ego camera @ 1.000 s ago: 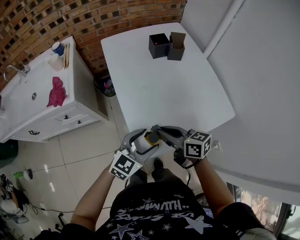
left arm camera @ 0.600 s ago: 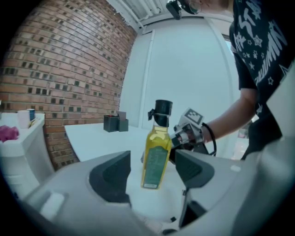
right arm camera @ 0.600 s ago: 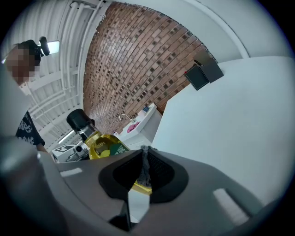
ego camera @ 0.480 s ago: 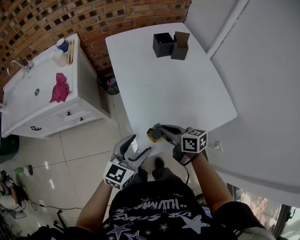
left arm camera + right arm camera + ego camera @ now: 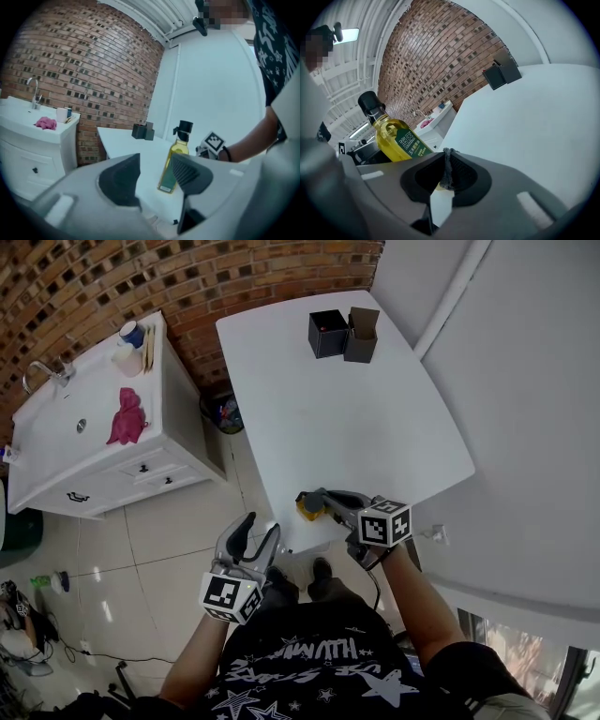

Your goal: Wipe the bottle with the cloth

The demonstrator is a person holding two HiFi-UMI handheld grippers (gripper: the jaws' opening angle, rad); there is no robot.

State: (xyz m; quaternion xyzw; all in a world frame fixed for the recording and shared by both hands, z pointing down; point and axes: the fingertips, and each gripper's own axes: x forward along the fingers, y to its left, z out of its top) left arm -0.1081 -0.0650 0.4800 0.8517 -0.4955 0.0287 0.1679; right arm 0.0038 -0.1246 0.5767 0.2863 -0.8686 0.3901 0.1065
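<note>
Pulled back from the bottle [image 5: 308, 506], the left gripper [image 5: 261, 534] now hangs over the floor [image 5: 159, 549], empty jaws apart but just narrowing, while that bottle stands at the table's [image 5: 356, 418] near edge beside the closed right gripper [image 5: 319, 502].

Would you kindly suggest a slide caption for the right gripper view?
Right tool pinching a cloth beside the yellow oil bottle on the white table.

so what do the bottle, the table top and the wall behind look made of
Bottle: clear glass or hard plastic, can't tell which; it is glossy, with yellow oil showing through. Its black cap looks like plastic. Table top: smooth, even white with little glare, probably laminate. Wall: bare red-brown brick with pale mortar lines.
</note>
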